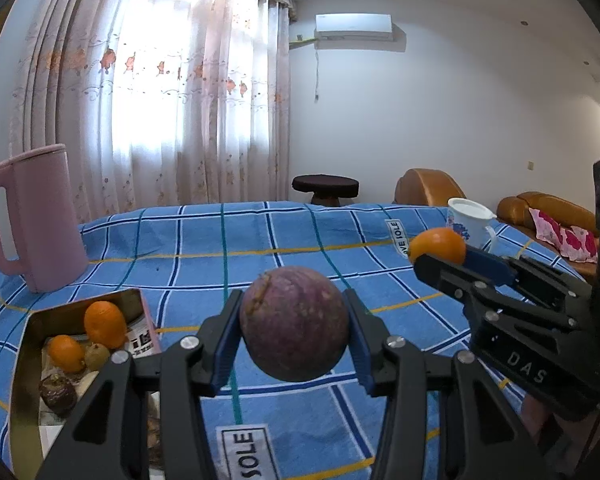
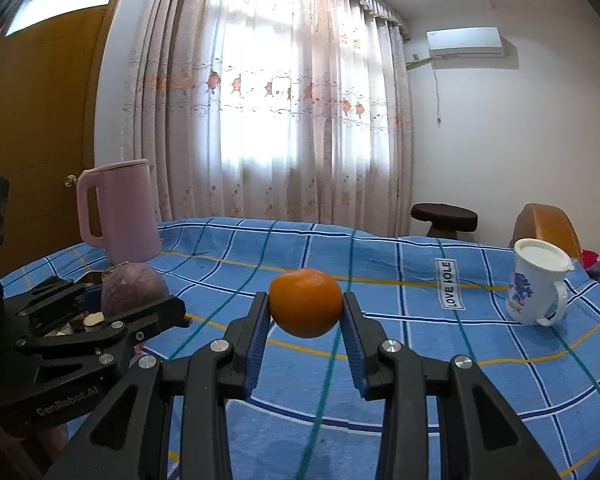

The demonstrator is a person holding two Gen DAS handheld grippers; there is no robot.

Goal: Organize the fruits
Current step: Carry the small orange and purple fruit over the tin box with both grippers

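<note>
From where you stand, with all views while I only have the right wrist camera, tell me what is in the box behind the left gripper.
Observer: The box holds two oranges, a small greenish-brown fruit and a dark wrinkled fruit.
Operator: Confirm the left gripper's grip for me.
Observer: The left gripper is shut on the purple fruit, with both pads against its sides.
Operator: Say whether that fruit is touching the cloth.
Observer: No, it hangs clear above the blue checked cloth, beside the box rather than over it.
</note>
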